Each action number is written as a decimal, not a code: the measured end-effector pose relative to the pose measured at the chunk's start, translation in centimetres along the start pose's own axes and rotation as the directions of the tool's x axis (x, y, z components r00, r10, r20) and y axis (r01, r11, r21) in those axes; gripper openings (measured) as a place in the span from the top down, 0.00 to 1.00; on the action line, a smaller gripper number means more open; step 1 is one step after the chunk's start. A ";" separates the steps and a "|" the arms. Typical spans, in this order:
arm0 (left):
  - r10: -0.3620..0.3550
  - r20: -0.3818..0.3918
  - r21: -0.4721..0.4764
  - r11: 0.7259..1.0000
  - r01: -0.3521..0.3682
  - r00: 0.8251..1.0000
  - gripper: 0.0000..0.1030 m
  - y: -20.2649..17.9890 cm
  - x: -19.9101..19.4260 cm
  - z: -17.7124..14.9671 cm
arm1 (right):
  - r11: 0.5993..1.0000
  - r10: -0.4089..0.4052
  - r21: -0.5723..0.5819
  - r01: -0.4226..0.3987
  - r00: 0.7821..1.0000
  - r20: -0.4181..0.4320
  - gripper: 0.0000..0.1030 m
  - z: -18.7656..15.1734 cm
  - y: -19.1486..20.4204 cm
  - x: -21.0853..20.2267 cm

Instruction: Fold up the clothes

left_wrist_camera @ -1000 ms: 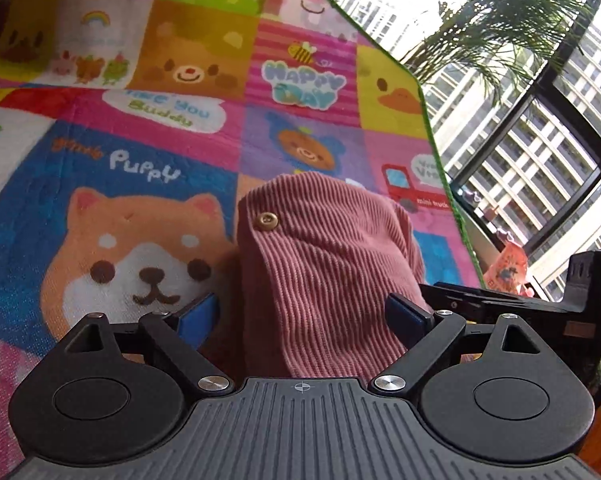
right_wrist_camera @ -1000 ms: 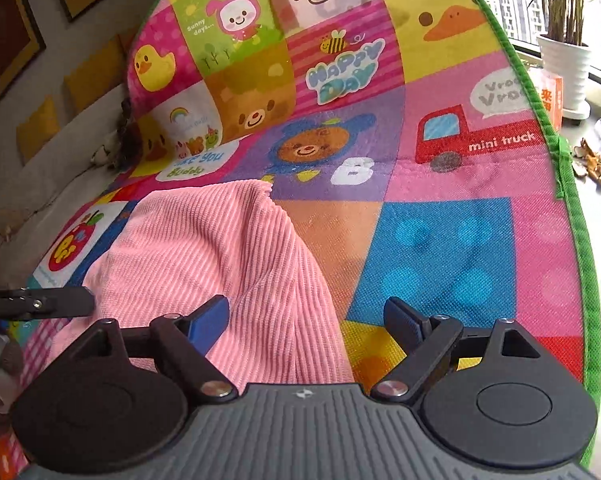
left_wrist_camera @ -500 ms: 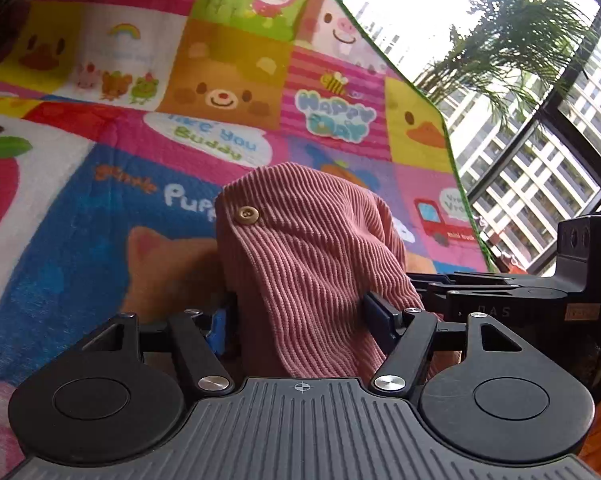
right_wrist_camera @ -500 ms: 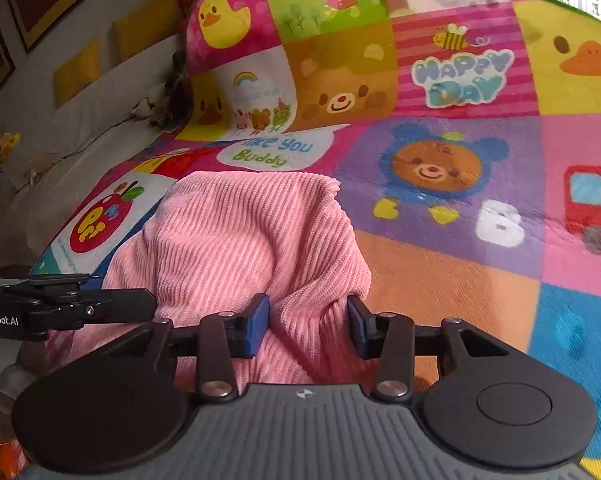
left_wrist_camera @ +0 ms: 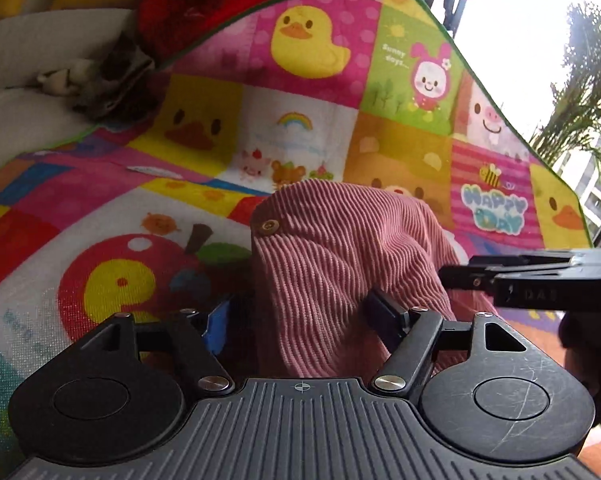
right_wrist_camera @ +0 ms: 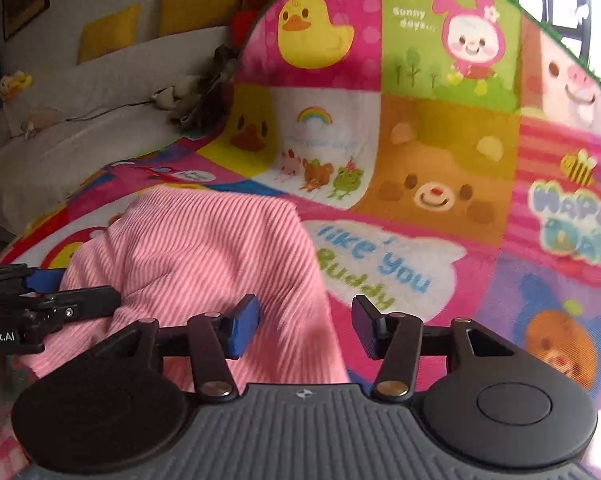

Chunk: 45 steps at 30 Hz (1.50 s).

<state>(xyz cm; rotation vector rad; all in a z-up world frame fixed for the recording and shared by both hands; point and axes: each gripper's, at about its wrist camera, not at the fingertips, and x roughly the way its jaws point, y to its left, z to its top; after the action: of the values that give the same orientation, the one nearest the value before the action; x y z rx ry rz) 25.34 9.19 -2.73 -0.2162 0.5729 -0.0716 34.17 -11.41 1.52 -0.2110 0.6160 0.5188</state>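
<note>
A pink ribbed garment [left_wrist_camera: 340,264] with a brass snap button [left_wrist_camera: 269,225] is bunched up on the colourful play mat [left_wrist_camera: 308,128]. My left gripper [left_wrist_camera: 300,318] has its fingers apart with the cloth lying between them. My right gripper [right_wrist_camera: 305,324] is also open; the garment [right_wrist_camera: 204,264] lies between its fingers and off to the left. Each gripper shows at the edge of the other's view: the right one [left_wrist_camera: 532,276] in the left wrist view, the left one [right_wrist_camera: 48,300] in the right wrist view.
A white sofa [right_wrist_camera: 80,120] with yellow cushions [right_wrist_camera: 108,32] and small soft toys [right_wrist_camera: 172,96] stands beyond the mat's green edge. A red cushion [left_wrist_camera: 204,4] lies at the back. A window with a palm plant [left_wrist_camera: 580,92] is on the right.
Both grippers closed on the garment half a second ago and have opened again. Both have swung left, so the duck and rainbow squares and the sofa are in view.
</note>
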 end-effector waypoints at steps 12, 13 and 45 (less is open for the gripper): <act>0.007 0.011 0.048 0.999 -0.007 1.000 0.20 -0.3 0.1 -0.9 | 0.986 0.159 0.052 -0.155 0.984 -0.076 0.47 2.9 3.4 6.6; 0.002 0.007 0.043 0.999 -0.002 1.000 0.19 -0.2 0.1 -0.9 | 0.988 0.152 0.031 -0.150 0.986 -0.066 0.45 2.3 3.3 6.6; -0.020 -0.006 -0.053 0.998 0.020 1.000 0.09 2.9 -0.8 -0.3 | 0.985 0.160 0.081 -0.153 0.983 -0.091 0.93 -6.3 1.0 -3.9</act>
<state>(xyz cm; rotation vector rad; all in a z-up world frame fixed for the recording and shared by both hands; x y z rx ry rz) 24.53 12.03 -3.21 -0.2739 0.5797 -0.0767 27.82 -14.29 -1.17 -0.1186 0.7499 0.6387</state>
